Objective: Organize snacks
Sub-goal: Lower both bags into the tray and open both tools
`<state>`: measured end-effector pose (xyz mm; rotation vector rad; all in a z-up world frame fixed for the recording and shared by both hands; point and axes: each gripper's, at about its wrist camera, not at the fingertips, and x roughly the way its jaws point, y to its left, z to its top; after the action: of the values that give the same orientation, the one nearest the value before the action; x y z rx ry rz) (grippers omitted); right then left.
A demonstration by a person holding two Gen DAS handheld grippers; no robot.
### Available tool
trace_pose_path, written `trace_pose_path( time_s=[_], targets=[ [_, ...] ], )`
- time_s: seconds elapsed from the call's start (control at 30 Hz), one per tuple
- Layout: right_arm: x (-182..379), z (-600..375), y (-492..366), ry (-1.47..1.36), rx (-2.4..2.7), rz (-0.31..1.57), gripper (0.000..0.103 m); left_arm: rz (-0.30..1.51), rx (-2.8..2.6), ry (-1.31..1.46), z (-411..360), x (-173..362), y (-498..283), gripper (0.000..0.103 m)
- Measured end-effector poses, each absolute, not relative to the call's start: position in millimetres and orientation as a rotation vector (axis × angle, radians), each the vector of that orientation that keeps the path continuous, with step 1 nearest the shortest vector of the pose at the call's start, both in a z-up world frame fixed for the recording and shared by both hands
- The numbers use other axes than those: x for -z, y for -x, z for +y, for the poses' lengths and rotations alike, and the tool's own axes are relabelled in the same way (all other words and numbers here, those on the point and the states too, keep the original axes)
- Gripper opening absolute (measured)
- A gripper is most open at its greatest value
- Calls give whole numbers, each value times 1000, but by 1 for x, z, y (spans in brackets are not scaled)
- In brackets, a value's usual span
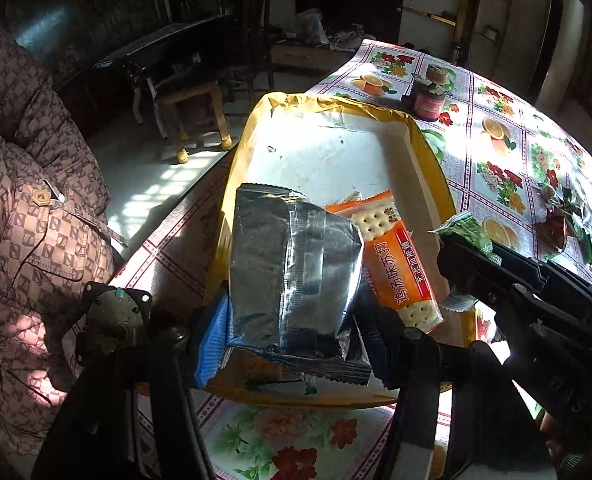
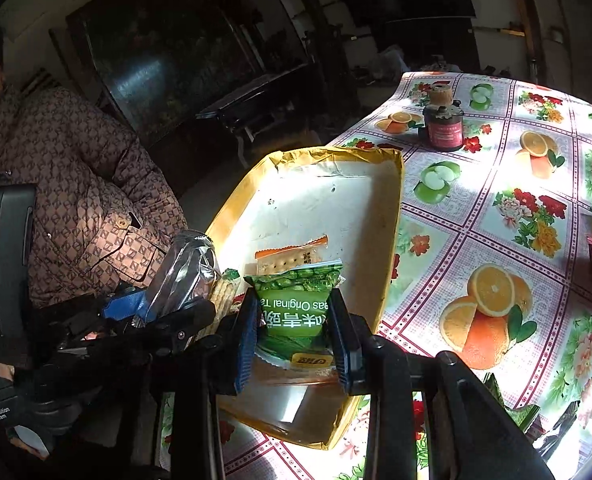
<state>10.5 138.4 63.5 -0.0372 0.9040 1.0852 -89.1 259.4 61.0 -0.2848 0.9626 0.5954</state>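
A yellow-rimmed cardboard box (image 1: 424, 148) with a white inside lies on the flowered table; it also shows in the right wrist view (image 2: 392, 216). My left gripper (image 1: 292, 340) is shut on a silver foil snack bag (image 1: 292, 276) held over the box's near end. An orange cracker packet (image 1: 400, 268) lies in the box beside it, also seen in the right wrist view (image 2: 292, 258). My right gripper (image 2: 296, 332) is shut on a small green pea snack packet (image 2: 296, 304) above the box's near part. The same packet shows in the left wrist view (image 1: 466, 232).
A dark jar with a red label (image 2: 442, 130) stands on the table beyond the box. Red and green packets (image 1: 560, 224) lie at the table's right. A person in a brown patterned jacket (image 1: 24, 208) stands at the left. A wooden stool (image 1: 196, 108) is on the floor.
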Motion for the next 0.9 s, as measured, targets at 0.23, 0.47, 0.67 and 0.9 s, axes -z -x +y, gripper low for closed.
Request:
trace_pose_path(
  time_s=[0.23, 0.47, 0.67, 0.9],
  targets=[
    [-51, 154, -16, 46, -1095, 932, 32, 990, -614, 292, 271, -50, 87, 61],
    [-39, 161, -20, 64, -1095, 967, 32, 1014, -620, 296, 276, -39, 85, 61],
    [-36, 161, -18, 75, -1104, 983, 34, 1026, -626, 286, 276, -37, 83, 62],
    [-34, 153, -16, 70, -1094, 1002, 36, 1046, -606, 301, 277, -35, 83, 68]
  ],
)
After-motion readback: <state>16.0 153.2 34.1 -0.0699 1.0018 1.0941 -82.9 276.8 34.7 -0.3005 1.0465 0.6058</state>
